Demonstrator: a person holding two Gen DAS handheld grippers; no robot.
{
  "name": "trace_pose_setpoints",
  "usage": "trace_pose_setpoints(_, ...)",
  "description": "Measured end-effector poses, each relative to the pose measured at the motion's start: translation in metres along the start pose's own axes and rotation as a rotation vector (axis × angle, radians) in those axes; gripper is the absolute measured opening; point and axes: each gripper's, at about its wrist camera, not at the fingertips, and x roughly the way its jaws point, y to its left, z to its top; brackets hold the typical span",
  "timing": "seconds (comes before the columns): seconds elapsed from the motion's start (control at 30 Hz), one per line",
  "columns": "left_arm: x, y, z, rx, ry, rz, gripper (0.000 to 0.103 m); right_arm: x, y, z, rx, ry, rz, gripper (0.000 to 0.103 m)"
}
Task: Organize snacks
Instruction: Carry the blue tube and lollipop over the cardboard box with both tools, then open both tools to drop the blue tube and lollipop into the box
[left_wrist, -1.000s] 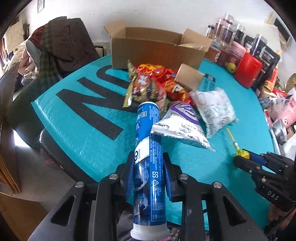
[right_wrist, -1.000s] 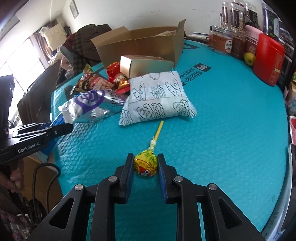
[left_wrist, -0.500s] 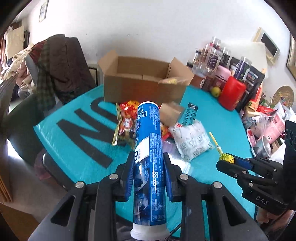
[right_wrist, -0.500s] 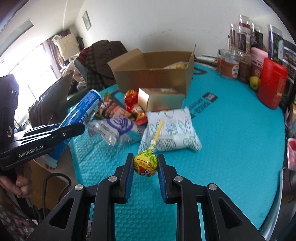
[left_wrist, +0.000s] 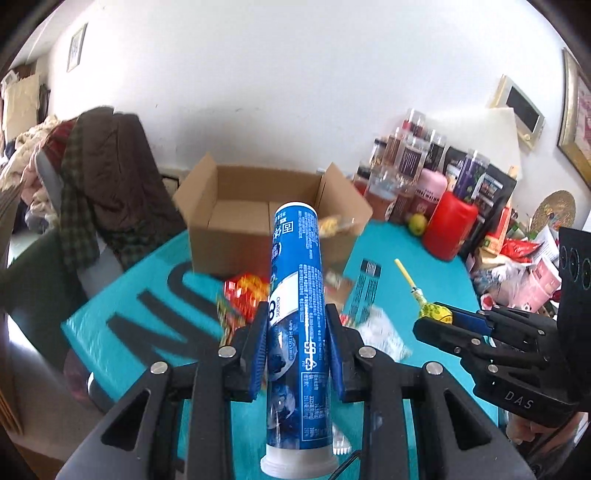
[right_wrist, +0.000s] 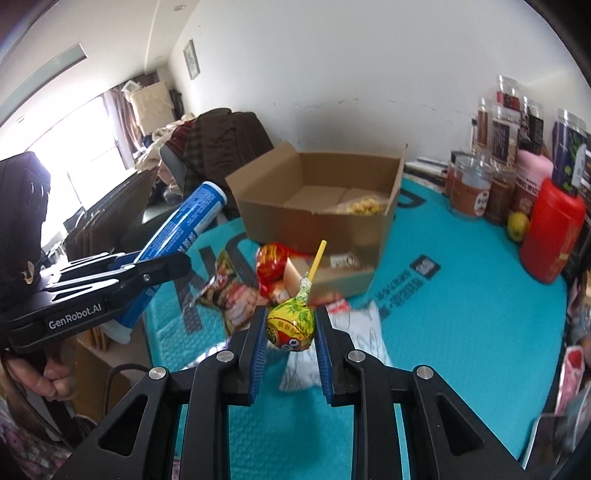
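Teal mat (right_wrist: 461, 332) under scattered snacks, open box (right_wrist: 317, 210) behind, white wall. Left gripper (left_wrist: 295, 325) pinching tube (left_wrist: 295, 295); right gripper (right_wrist: 290, 328) pinching lollipop (right_wrist: 290, 325).

Open brown cardboard box (right_wrist: 325, 206) at far edge of teal bubble-wrap table cover (right_wrist: 461, 314): top unobstructed, raised flaps flank opening. Heap of red and brown snack packets (right_wrist: 255, 284) and small cardboard carton (right_wrist: 332, 273) crowds table just before box front. Jars and red plastic canister (right_wrist: 550, 229) line right edge. Bare teal stretch between heap and canister. Coat-draped chair (left_wrist: 107, 184) beyond left edge.
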Motion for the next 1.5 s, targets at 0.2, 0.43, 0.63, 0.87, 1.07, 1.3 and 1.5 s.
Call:
trace_pose_setpoints(0.2, 0.004, 0.000, 0.037, 0.018, -0.084, -0.014, 0.028, 0.006, -0.002, 0.037, -0.034, -0.047, -0.005, 0.024)
trace_pose_setpoints(0.43, 0.021, 0.005, 0.074, 0.044, -0.152, -0.017, 0.028, 0.024, -0.011, 0.076, -0.055, -0.084, -0.017, 0.024)
trace_pose_setpoints(0.63, 0.052, 0.014, 0.108, 0.047, -0.168, -0.017, 0.028, 0.045, -0.023, 0.110, -0.064, -0.107, -0.021, 0.024)
trace_pose_setpoints(0.87, 0.102, 0.029, 0.143, 0.032, -0.143, -0.023, 0.028, 0.082, -0.045, 0.144, -0.081, -0.115, -0.044, 0.024)
trace_pose_setpoints(1.07, 0.146, 0.040, 0.163, 0.033, -0.094, -0.007, 0.028, 0.117, -0.068, 0.164, -0.080, -0.107, -0.057, 0.024)
trace_pose_setpoints(1.3, 0.188, 0.049, 0.177, 0.058, -0.034, 0.019, 0.028, 0.150, -0.086, 0.180, -0.080, -0.069, -0.071, 0.024)
trace_pose_setpoints(1.5, 0.219, 0.051, 0.176, 0.062, 0.049, 0.019, 0.028, 0.174, -0.093, 0.187, -0.062, 0.012, -0.082, 0.025)
